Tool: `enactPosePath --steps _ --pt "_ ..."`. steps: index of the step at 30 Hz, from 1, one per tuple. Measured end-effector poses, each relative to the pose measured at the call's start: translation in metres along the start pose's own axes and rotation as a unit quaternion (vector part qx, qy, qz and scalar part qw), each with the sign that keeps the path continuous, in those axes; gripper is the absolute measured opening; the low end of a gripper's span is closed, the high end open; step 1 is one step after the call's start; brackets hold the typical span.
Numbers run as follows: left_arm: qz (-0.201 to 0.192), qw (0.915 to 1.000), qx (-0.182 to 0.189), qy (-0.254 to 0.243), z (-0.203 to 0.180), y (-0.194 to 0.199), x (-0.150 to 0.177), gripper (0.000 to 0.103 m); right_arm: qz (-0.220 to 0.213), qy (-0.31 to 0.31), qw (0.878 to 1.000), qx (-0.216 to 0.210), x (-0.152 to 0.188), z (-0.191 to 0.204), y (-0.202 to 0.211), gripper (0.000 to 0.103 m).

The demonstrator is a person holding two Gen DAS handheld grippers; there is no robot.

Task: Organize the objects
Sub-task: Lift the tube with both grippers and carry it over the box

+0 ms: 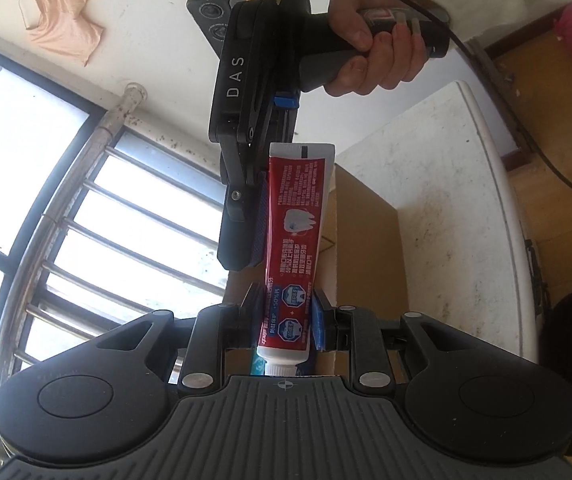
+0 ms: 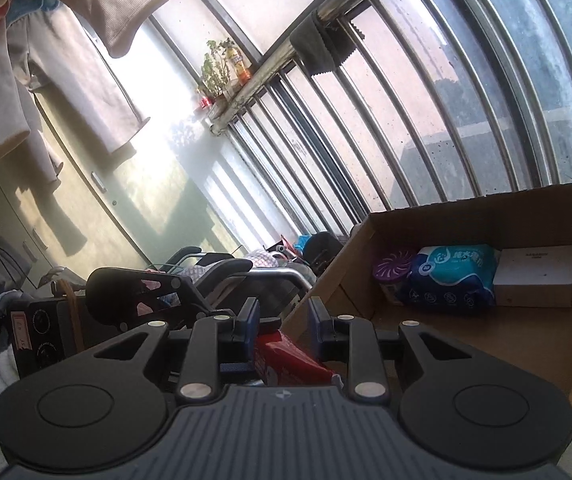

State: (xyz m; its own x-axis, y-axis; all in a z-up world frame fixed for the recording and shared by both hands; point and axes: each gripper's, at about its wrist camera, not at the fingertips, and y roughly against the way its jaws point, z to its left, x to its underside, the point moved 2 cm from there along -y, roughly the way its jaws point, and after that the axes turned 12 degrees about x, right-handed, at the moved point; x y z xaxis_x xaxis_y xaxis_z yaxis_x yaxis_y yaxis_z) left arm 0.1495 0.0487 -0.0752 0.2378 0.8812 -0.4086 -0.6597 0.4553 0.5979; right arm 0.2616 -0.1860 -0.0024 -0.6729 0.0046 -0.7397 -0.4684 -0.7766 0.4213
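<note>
Toothpaste tube (image 1: 291, 248), red and white, runs from 6 o'clock towards 12 o'clock through the middle of the left wrist view, its white cap end low; at 9 o'clock of it lies the barred window (image 1: 98, 216); the left tongs (image 1: 287, 312) are clamped on the tube's lower part, a blue pad on each flank; the right tongs (image 1: 260, 216) come down from 12 o'clock and are closed on the tube's upper half, one dark finger lying along its left edge, the other hidden behind it; a hand (image 1: 369, 52) grips that tool's handle at about 1 o'clock; behind the tube stands a cardboard box (image 1: 359, 216), and at 3 o'clock spreads the white counter (image 1: 465, 200).

In the right wrist view, hanging clothes (image 2: 66, 60) fill 10 o'clock; the tube shows as a red strip between the blue pads at 6 o'clock; at 3 o'clock the open box holds, left to right, a purple-lidded container (image 2: 393, 264), a blue wipes pack (image 2: 451, 276) and a white carton (image 2: 533, 276), all side by side against the far wall.
</note>
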Motion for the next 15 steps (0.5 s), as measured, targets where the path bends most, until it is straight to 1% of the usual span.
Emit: enactPosePath --steps 4,6,8,13,15 --pt "0.008 0.9995 -0.005 0.030 0.014 -0.012 0.011 0.024 0.015 -0.048 0.999 0.000 -0.010 -0.022 -0.020 0.029" --pt "0.011 0.9986 -0.003 0.052 0.026 -0.019 0.020 0.024 0.020 -0.075 0.997 0.004 -0.015 -0.036 -0.029 0.030" --pt "0.019 0.9979 0.007 0.061 0.036 -0.028 0.027 0.024 0.025 -0.092 0.995 0.007 -0.020 -0.047 -0.037 0.030" --pt "0.036 0.9964 0.022 0.073 0.054 -0.049 0.039 0.024 0.030 -0.100 0.994 0.030 -0.029 -0.065 -0.056 0.031" --pt "0.045 0.9965 0.025 0.066 0.058 -0.057 0.041 0.024 0.032 -0.105 0.993 0.035 -0.032 -0.072 -0.062 0.031"
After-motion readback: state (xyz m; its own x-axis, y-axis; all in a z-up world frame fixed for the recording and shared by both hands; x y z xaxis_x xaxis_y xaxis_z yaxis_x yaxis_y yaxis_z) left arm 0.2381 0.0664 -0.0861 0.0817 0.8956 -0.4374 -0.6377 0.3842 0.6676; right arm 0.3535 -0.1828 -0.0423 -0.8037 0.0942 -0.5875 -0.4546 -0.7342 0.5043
